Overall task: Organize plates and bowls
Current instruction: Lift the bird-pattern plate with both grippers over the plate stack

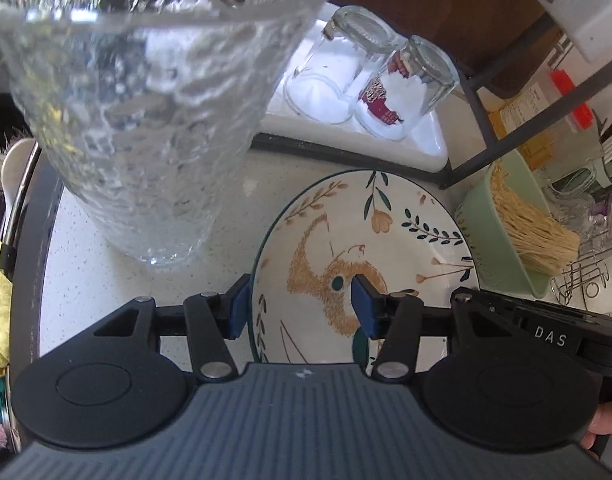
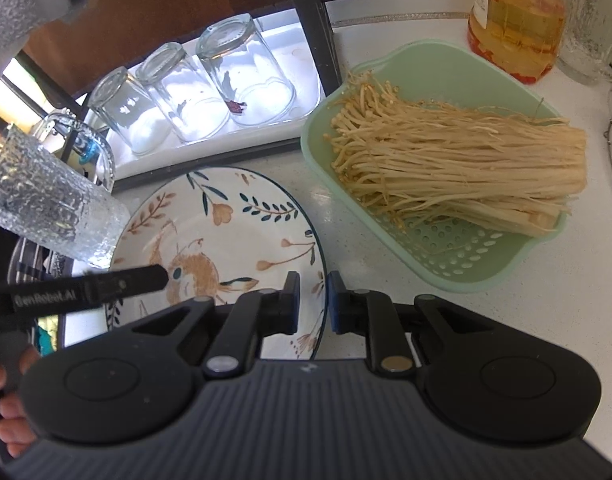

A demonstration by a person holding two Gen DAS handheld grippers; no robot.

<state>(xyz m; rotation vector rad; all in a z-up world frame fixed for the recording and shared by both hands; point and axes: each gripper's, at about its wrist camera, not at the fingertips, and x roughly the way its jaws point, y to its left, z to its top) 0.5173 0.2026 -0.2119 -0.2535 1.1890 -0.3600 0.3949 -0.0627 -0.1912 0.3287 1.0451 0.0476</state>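
- On the white counter lies the plate (image 1: 386,240), near a rack tray of upturned glasses (image 2: 185,96).
- Left gripper (image 1: 299,304) straddles its left rim, jaws apart and not pressing.
- Right gripper (image 2: 310,300) pinches its right rim.
- A textured glass (image 1: 145,120) crowds the left; a green colander (image 2: 446,256) of enoki mushrooms (image 2: 466,172) sits right.

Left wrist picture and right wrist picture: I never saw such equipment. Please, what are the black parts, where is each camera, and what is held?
A person holds one black claw in each hand; a camera on each looks along its two fingers. The left wrist picture shows the left claw astride one rim of the flowered plate on the white counter; whether it presses is unclear. The right wrist picture shows the right claw closed on the opposite rim. Nearby: a textured glass, a green basket of mushrooms, upturned jars.
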